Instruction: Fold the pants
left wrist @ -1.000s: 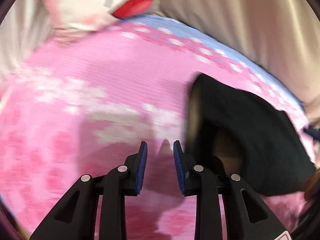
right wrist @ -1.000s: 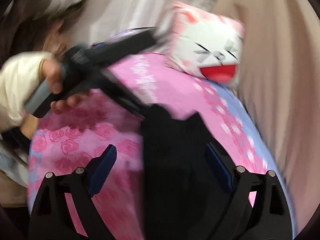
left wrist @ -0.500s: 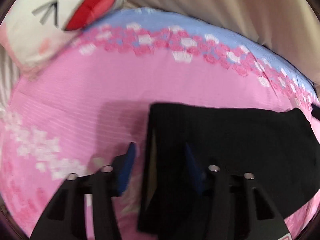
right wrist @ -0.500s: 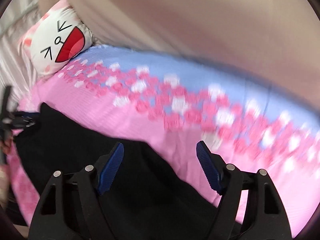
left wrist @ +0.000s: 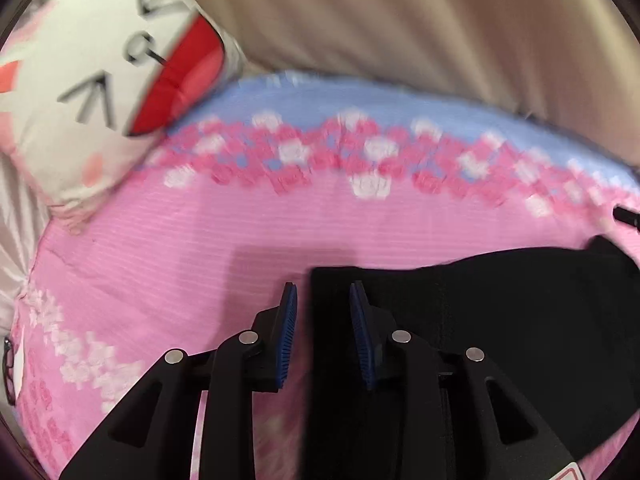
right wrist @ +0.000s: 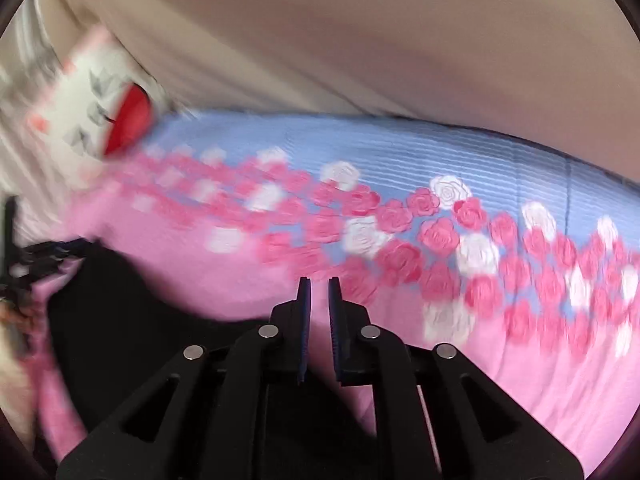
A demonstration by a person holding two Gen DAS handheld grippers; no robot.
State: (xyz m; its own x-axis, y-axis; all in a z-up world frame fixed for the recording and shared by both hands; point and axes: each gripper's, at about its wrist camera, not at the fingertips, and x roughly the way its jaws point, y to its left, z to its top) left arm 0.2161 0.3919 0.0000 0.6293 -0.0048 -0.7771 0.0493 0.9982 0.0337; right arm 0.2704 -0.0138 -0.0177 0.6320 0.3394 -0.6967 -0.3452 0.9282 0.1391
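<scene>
Left wrist view: the left tongs [left wrist: 323, 300] stand apart at lower centre, straddling the left edge of the black pants [left wrist: 500, 320], which lie flat on the pink bed [left wrist: 180, 248] and fill the lower right of the frame. One finger sits over bare sheet, the other over the cloth; nothing is clamped. A cat-face pillow [left wrist: 92, 80] leans at upper left, well apart from the pants.

Right wrist view: the right tongs [right wrist: 317, 292] at lower centre are nearly together, a thin gap showing between the pads. Whether any cloth is pinched there I cannot tell; the pants [right wrist: 120, 312] spread dark at lower left and run under the tongs. The pillow [right wrist: 92, 112] is a blur at upper left.

Risks, as I judge them: if the left tongs close where they are, they may catch only the top layer at the edge, so the fold would drag one layer and leave the other behind. They could also nip the sheet along with the cloth. The right tongs may have little or no hold, and a lift could let that end slip and skew the fold.
</scene>
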